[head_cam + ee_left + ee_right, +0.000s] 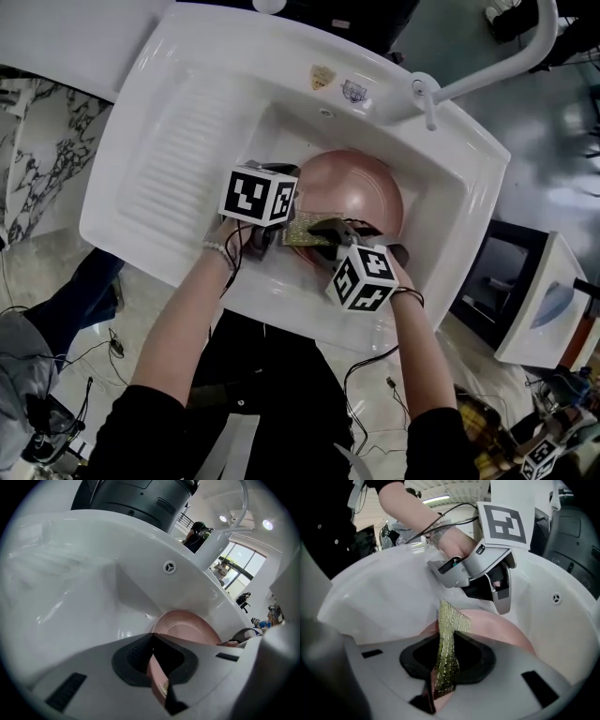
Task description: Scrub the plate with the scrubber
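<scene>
A pink plate (361, 192) stands tilted in the basin of the white sink (441, 211). My left gripper (270, 234) is shut on the plate's near rim (158, 674), which runs between its jaws; the rest of the plate (187, 627) spreads beyond them. My right gripper (328, 232) is shut on a green-gold mesh scrubber (447, 651). The scrubber sticks up out of the jaws and lies against the plate (501, 632) close to the left gripper (490, 576). In the head view the scrubber (302, 231) lies between the two grippers at the plate's near edge.
A ribbed drainboard (178, 159) fills the sink's left side. The white tap (487, 66) arches over the far right corner. An overflow hole (169, 566) sits in the back wall. A white cabinet (539, 300) stands to the right.
</scene>
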